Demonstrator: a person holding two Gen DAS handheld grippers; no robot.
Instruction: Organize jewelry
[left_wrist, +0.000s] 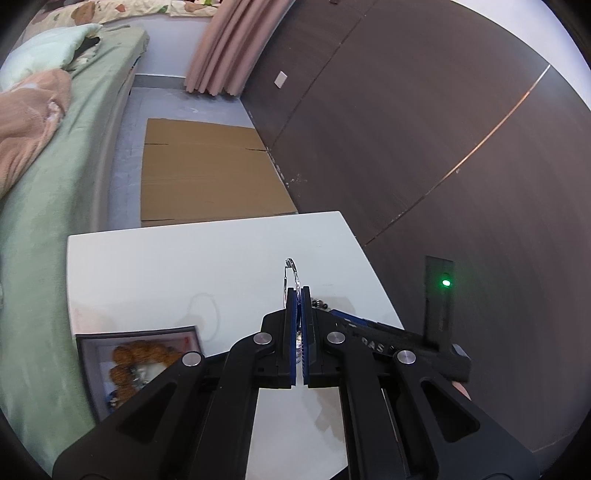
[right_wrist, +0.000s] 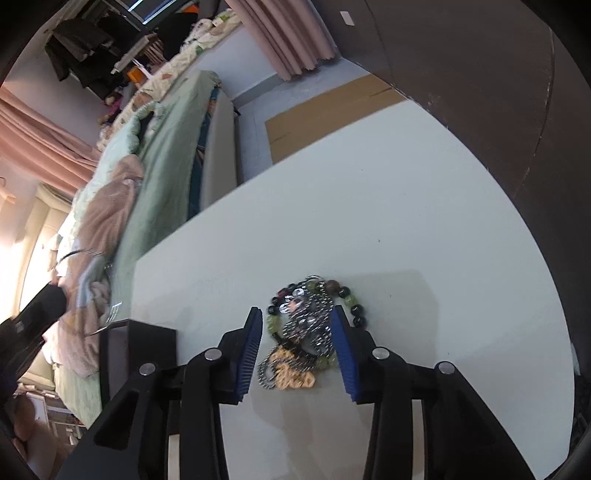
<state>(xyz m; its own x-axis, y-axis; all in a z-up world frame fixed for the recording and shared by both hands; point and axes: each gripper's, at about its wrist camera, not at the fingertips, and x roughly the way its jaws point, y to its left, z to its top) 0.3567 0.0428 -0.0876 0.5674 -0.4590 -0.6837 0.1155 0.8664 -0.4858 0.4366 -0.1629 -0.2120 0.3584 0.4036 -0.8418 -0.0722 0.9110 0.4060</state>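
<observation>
Holding a thin silver chain (left_wrist: 291, 275) pinched tight, the left gripper (left_wrist: 299, 295) hovers near the box (left_wrist: 110, 341). The right gripper (right_wrist: 299, 321) is half open around the pile (right_wrist: 306, 325) left on the table (right_wrist: 443, 258).

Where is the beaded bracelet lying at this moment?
In the right wrist view, the beaded bracelet lies on the white table, tangled with a silver chain and a gold pendant, between the open right tongs.

A bedroom, likely in a home — unmade bed (left_wrist: 55, 177), pink curtains (left_wrist: 236, 44), dark wardrobe doors (left_wrist: 424, 129).
</observation>
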